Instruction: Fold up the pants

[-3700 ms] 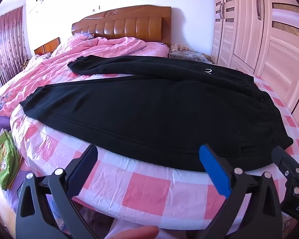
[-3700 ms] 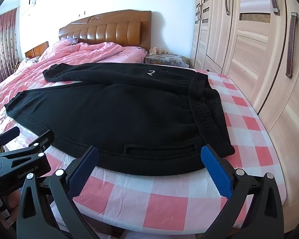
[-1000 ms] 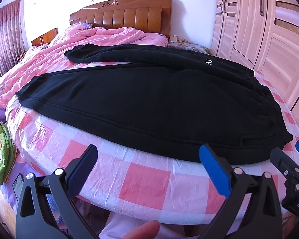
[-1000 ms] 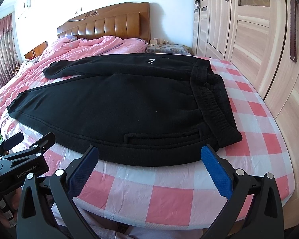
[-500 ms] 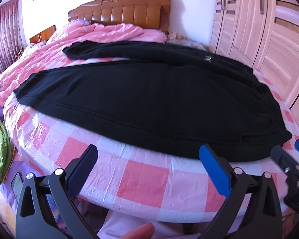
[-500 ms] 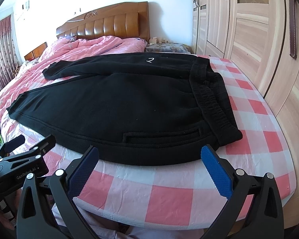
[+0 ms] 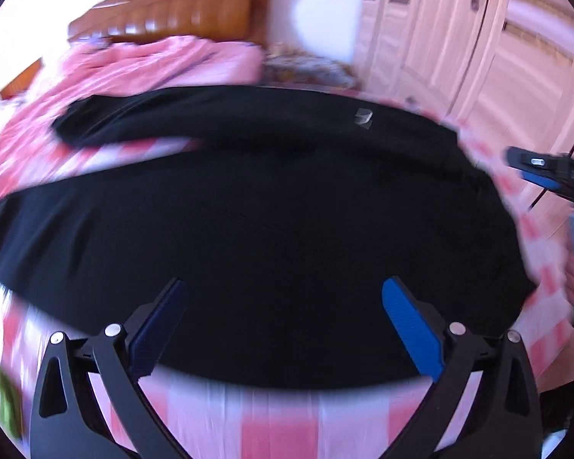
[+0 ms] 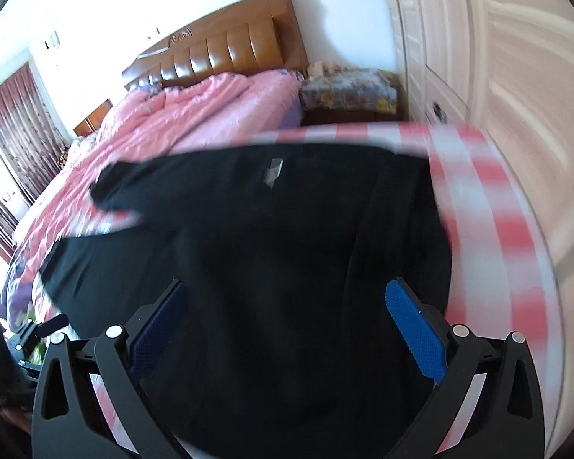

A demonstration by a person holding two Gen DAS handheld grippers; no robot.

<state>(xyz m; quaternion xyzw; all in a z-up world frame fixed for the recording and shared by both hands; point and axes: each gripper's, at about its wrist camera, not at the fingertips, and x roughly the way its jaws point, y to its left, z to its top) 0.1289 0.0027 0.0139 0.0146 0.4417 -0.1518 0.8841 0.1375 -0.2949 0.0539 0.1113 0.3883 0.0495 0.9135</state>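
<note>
Black pants (image 7: 256,206) lie flat across the pink checked bed (image 7: 271,417), legs spread toward the left, waistband at the right. A small white logo (image 7: 363,118) marks the far leg. My left gripper (image 7: 283,306) is open above the near leg, nothing between its blue pads. My right gripper (image 8: 285,308) is open over the hip and waistband (image 8: 398,229) area of the pants (image 8: 248,248). In the left wrist view the right gripper (image 7: 543,176) shows at the right edge. Both views are motion-blurred.
A wooden headboard (image 8: 225,53) and pink quilt (image 8: 195,114) are at the far end. Wardrobe doors (image 7: 478,46) stand along the right. A covered nightstand (image 8: 348,91) sits by the bed. Green item (image 7: 0,394) lies at lower left.
Both grippers have moved forward over the bed edge and now hover above the pants. The right gripper has shifted toward the waistband end. The pants have not moved.
</note>
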